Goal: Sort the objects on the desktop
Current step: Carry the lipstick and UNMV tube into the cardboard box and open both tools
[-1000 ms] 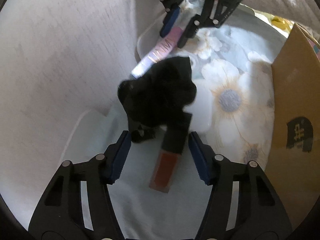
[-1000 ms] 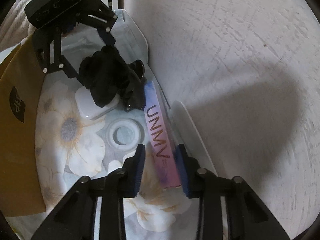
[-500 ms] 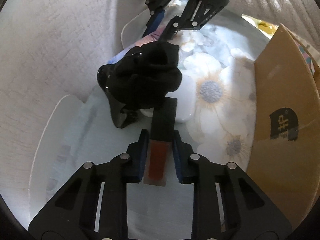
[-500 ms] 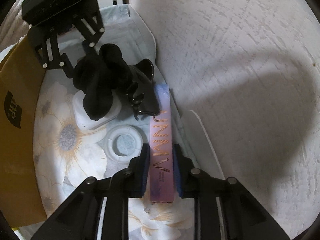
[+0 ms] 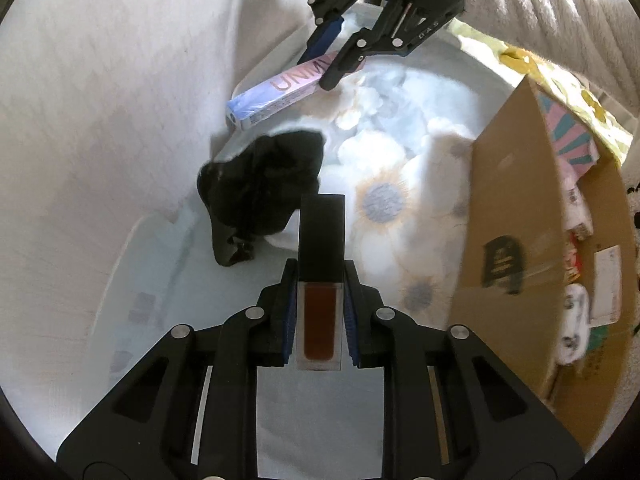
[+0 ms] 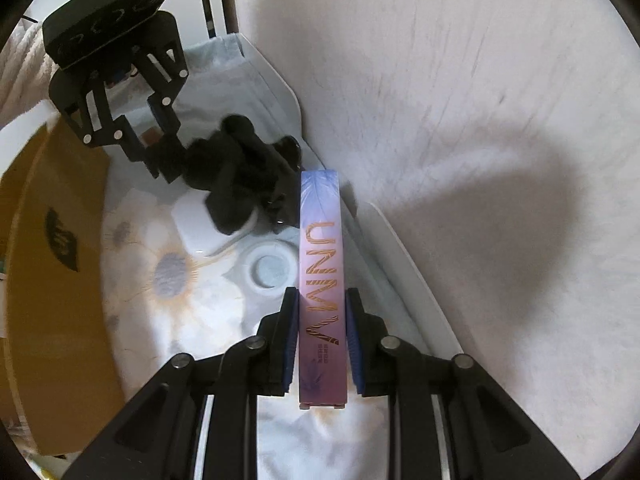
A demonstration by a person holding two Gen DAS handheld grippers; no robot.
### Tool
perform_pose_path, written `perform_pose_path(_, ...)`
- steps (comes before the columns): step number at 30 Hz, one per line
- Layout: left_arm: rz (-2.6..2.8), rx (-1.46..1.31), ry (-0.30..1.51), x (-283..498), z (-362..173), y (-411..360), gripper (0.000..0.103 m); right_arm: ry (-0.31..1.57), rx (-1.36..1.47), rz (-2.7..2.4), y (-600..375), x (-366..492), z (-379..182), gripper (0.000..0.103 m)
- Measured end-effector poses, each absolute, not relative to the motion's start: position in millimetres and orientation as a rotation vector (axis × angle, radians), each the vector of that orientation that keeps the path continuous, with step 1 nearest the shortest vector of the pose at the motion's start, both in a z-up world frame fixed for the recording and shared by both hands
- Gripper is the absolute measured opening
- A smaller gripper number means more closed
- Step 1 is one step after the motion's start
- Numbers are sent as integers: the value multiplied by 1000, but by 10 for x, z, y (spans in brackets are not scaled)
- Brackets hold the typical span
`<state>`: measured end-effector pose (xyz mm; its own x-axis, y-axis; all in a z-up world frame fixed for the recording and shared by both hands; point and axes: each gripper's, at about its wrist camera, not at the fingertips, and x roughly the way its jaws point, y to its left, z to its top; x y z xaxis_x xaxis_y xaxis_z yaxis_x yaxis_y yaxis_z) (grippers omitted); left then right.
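Note:
My left gripper (image 5: 319,280) is shut on a lip gloss tube (image 5: 320,280) with a black cap and dark red body, held above the floral cloth (image 5: 400,240). My right gripper (image 6: 321,308) is shut on a long pink-and-blue UNMV box (image 6: 321,272), lifted off the cloth; it also shows in the left wrist view (image 5: 288,88). A black scrunchie (image 5: 264,188) lies on the cloth over a white case (image 6: 208,228), with a black hair claw (image 6: 286,152) beside it. The left gripper (image 6: 132,120) appears in the right wrist view.
A brown cardboard box (image 5: 516,240) with packets inside stands at the right of the left wrist view. A white round lid (image 6: 270,268) lies on the cloth. A white tray rim (image 6: 408,264) borders the cloth. White fabric (image 6: 460,100) lies beyond it.
Both grippers closed on their objects and lifted them: the left raised the lip gloss tube, the right raised the UNMV box off the cloth and away from the scrunchie.

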<state>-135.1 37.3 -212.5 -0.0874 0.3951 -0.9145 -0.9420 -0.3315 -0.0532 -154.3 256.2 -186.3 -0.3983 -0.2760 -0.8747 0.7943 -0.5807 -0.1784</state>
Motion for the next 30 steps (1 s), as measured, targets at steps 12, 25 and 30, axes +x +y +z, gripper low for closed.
perform_pose_path(12, 1628, -1074, 774, -859, -1074, 655, 18, 736, 1121, -2032, 2831, -911, -822, 21)
perform_pose_path(25, 1618, -1230, 795, 274, -1126, 564, 18, 688, 1261, -1906, 2301, 115, -711, 21)
perform_pose_path(30, 1667, -1264, 816, 590, -1295, 468, 18, 649, 1313, -1864, 2099, 472, -1086, 21)
